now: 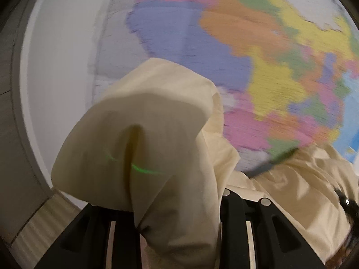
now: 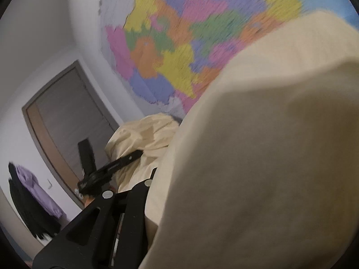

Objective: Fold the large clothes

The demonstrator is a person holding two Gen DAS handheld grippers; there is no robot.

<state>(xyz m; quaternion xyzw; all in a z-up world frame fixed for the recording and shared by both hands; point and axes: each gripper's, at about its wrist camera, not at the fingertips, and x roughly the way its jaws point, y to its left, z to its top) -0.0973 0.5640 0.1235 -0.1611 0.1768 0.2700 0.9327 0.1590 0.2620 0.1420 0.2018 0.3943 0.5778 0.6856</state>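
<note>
A large cream garment (image 1: 157, 116) hangs in the air in front of a wall map. My left gripper (image 1: 161, 201) is shut on a bunch of it, and the cloth balloons up over the black fingers (image 1: 237, 224) and hides their tips. My right gripper (image 2: 170, 192) is shut on another part of the cream garment (image 2: 269, 145), which covers the right finger and most of that view. Only its left finger (image 2: 107, 213) shows. Each view catches the other tool: the right gripper (image 1: 346, 204) at the far right edge, the left gripper (image 2: 110, 170) holding cloth at centre left.
A colourful wall map (image 1: 258, 44) fills the wall straight ahead, blurred by motion. A grey-brown door (image 2: 74, 121) stands to the left, with purple and black clothes (image 2: 40, 192) hanging beside it. A door frame (image 1: 20, 112) runs along the left edge.
</note>
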